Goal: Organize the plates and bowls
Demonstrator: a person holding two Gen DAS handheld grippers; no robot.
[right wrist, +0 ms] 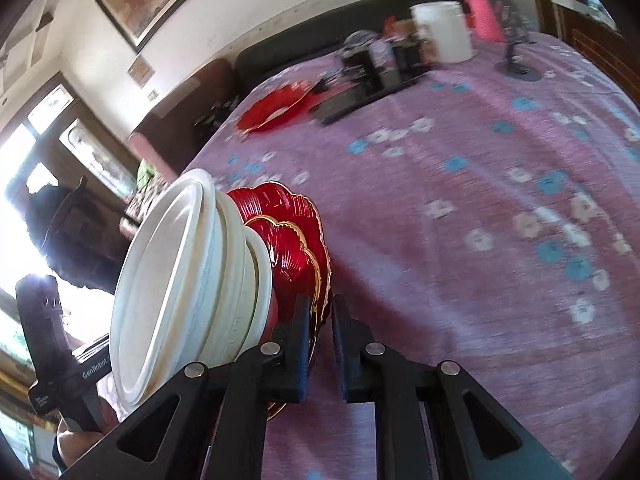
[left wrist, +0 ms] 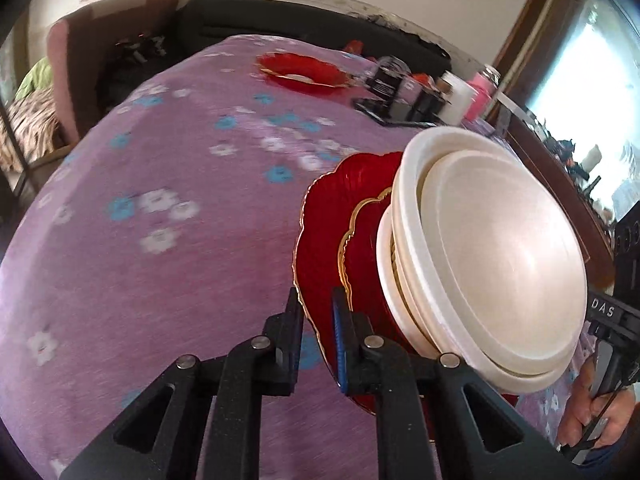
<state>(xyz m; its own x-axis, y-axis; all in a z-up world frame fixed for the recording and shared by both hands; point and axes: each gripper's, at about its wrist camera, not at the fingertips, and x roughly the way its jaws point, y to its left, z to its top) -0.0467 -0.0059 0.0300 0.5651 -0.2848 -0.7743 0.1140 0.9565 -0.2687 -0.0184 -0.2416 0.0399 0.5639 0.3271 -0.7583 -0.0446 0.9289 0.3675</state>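
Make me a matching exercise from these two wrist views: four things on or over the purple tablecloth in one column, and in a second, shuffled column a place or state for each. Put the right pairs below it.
Things
1. stack of white bowls
2. large red plate
3. lone red plate
4. white mug

Places or states
A. alone at the far side of the table
B. its rim clamped by both grippers
C. among the clutter at the far edge
D. riding on top of the red plates

Pairs: 1-D, 2-B, 3-A, 4-C
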